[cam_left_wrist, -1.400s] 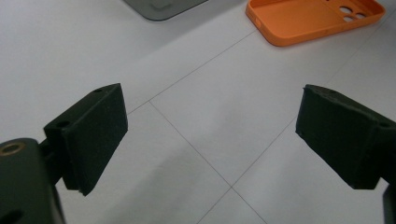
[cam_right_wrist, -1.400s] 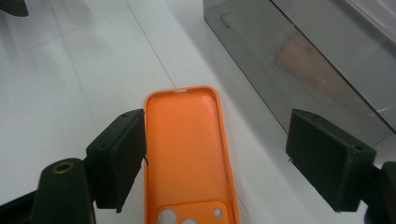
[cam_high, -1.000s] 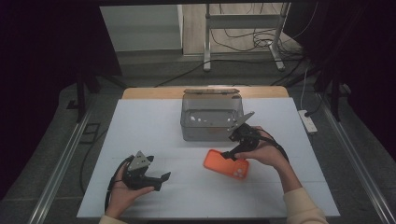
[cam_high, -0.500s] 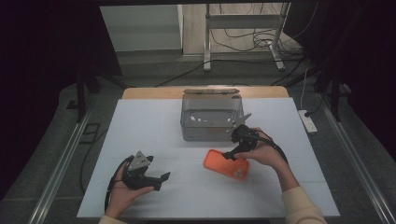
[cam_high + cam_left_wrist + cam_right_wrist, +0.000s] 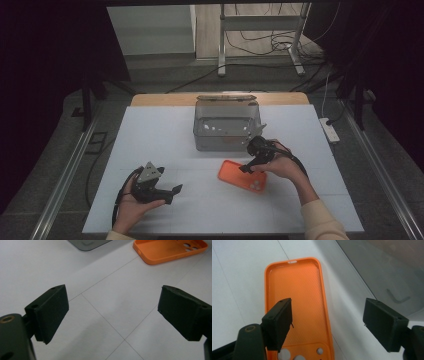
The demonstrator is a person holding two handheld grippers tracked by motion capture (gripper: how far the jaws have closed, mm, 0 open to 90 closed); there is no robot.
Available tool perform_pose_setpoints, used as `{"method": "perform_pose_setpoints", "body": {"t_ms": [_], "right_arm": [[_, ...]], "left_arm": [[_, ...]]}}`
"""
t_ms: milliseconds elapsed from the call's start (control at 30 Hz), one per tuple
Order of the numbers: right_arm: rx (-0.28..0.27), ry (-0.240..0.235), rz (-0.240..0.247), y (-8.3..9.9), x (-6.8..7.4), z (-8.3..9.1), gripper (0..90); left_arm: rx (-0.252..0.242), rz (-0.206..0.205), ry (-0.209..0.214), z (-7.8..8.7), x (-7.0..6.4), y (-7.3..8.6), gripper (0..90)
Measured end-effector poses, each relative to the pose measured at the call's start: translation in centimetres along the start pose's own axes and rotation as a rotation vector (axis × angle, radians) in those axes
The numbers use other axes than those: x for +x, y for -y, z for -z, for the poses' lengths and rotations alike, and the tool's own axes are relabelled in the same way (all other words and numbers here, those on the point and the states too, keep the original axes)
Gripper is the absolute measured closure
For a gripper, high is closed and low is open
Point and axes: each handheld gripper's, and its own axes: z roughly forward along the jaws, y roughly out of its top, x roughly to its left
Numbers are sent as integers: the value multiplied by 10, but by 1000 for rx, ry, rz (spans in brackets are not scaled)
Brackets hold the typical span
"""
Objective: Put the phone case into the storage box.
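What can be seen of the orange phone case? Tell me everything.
The orange phone case is a soft-looking, rubbery shell lying flat on the white table, open side up and empty. Its inner face is finely dotted; round camera holes sit at one end and a narrow slot is in the rim at the other. It lies just in front of the grey box, apart from it. The right gripper hangs open over it, one jaw above its inside.

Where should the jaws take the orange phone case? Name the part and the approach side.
Probably one long side wall of the orange phone case, from above. It lies flat, hollow side up, so only its thin raised rim can be pinched. The right gripper hangs open, one jaw over the hollow, one outside.
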Motion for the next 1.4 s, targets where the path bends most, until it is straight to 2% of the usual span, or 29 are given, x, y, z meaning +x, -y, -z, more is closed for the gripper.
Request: {"method": "perform_pose_setpoints", "body": {"t_ms": [400, 800, 1000, 1200, 1267, 1400], "right_arm": [[38, 1, -14, 4, -6, -10, 281], [55, 2, 0, 5, -6, -13, 314], [63, 1, -9, 6, -7, -13, 347], [76, 5, -15, 7, -8, -16, 403], [86, -7, -13, 6, -9, -18, 461], [90, -22, -14, 6, -9, -19, 517]], "left_arm": [[4, -3, 4, -1, 0, 0, 98], [19, -10, 1, -2, -1, 0, 100], [21, -14, 1, -3, -2, 0, 100], [27, -17, 3, -3, -2, 0, 100], [27, -16, 3, -3, -2, 0, 100], [27, -18, 3, -3, -2, 0, 100]]}}
